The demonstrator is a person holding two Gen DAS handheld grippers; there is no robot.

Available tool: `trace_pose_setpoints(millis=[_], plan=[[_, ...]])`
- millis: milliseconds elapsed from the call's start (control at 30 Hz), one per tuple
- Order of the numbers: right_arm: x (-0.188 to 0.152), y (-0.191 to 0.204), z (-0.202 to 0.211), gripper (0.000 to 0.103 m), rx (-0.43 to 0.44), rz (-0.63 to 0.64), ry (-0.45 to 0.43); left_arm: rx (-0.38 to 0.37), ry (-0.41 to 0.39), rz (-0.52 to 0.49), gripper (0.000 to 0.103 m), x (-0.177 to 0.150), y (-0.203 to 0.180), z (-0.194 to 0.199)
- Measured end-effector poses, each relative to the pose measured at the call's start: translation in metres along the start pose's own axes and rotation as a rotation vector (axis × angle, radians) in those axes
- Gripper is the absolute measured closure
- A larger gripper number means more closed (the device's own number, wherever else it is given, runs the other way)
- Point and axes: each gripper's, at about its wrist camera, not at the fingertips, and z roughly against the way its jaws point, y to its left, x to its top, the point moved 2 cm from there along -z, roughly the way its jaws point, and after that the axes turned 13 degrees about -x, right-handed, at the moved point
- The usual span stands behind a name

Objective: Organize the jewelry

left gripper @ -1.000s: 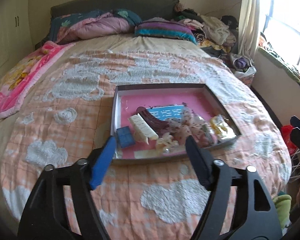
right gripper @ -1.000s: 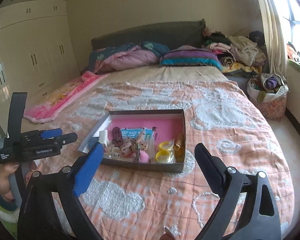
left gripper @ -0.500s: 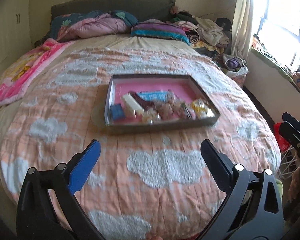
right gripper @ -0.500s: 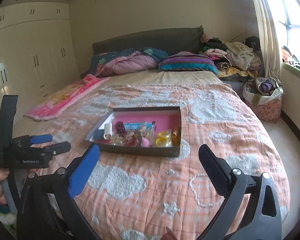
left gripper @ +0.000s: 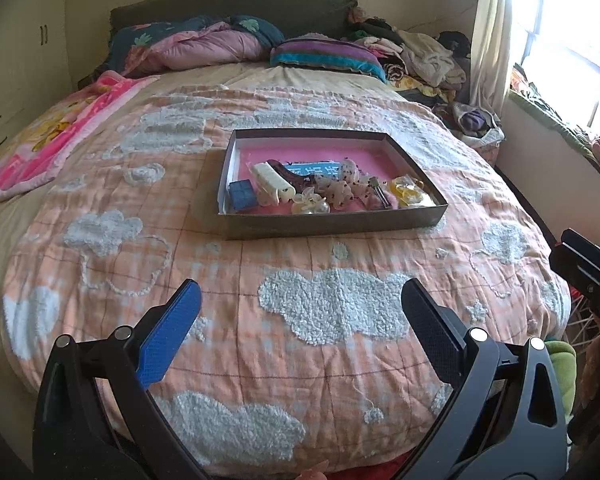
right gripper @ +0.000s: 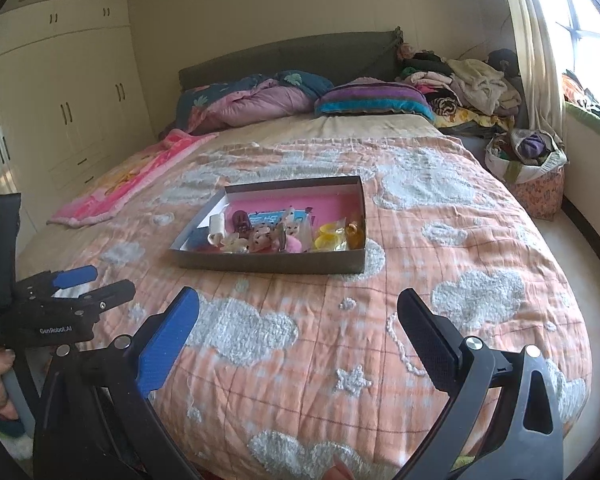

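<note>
A shallow grey box with a pink inside [left gripper: 332, 224] [right gripper: 268, 262] sits on the middle of the bed. It holds a heap of jewelry and hair pieces: a blue case [left gripper: 242, 196], a white comb-like piece [left gripper: 272, 182], floral clips [left gripper: 340, 192], yellow pieces [left gripper: 408, 194] [right gripper: 328, 236]. My left gripper [left gripper: 300, 300] is open and empty, well short of the box, over the quilt's near part; it also shows in the right wrist view [right gripper: 94, 284]. My right gripper [right gripper: 298, 304] is open and empty, also short of the box.
An orange quilt with white clouds [left gripper: 332, 312] covers the bed. A pink blanket [left gripper: 60, 132] lies at the left, pillows and folded bedding [left gripper: 220, 44] at the headboard. Clothes pile [right gripper: 472, 84] and a full bag [right gripper: 528, 160] stand at the right by the window. Wardrobes [right gripper: 60, 112] line the left wall.
Both grippers have pulled back from the box toward the foot of the bed; the box now looks smaller and farther. Both stayed open and empty.
</note>
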Motion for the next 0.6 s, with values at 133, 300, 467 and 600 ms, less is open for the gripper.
trace_pose_setpoints(millis=[133, 300, 467, 600], plan=[[-0.0007, 0.0006, 0.0014, 0.004, 0.000, 0.000, 0.000, 0.003, -0.005, 0.000, 0.009, 0.0005, -0.0002, 0.0021], [-0.0011, 0.0013, 0.0016, 0.004, 0.002, 0.000, 0.002, 0.004, -0.012, 0.004, 0.009, 0.0019, 0.0002, 0.0058], [-0.0009, 0.0003, 0.0013, 0.004, 0.000, 0.001, 0.000, 0.008, -0.013, 0.005, 0.009, 0.0026, 0.0001, 0.0065], [-0.0021, 0.0013, 0.0021, 0.004, 0.002, 0.003, 0.002, 0.009, -0.013, 0.007, 0.009, 0.0031, 0.0002, 0.0073]])
